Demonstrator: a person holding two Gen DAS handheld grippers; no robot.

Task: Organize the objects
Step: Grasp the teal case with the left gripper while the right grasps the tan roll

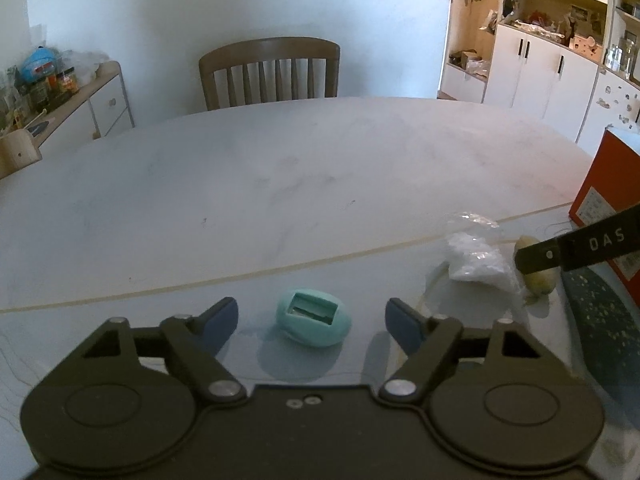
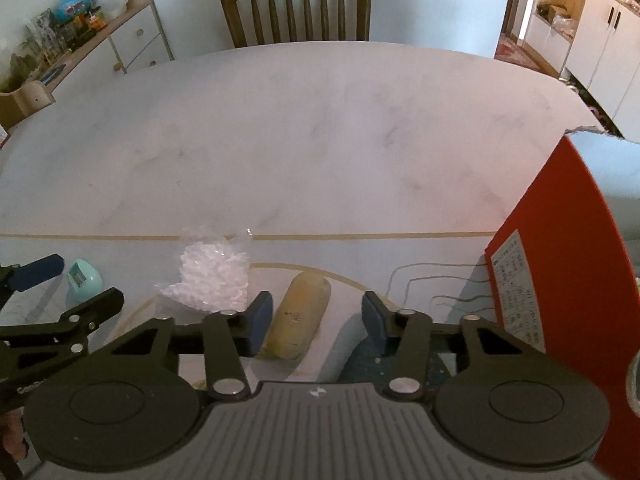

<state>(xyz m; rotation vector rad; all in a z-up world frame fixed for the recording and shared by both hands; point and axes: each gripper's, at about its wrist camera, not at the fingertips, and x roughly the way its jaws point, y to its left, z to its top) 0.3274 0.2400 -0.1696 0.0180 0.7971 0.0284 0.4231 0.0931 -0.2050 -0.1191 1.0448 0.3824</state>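
Left wrist view: left claw (image 1: 312, 320) gapes around the teal sharpener (image 1: 314, 322); center, then close gently; right claw (image 2: 316, 320) spread near it

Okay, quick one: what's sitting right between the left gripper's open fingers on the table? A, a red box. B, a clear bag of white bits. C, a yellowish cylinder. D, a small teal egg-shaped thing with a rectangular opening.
D: in the left wrist view the left gripper is open around the teal egg-shaped thing; the bag and yellowish cylinder lie off to its right.
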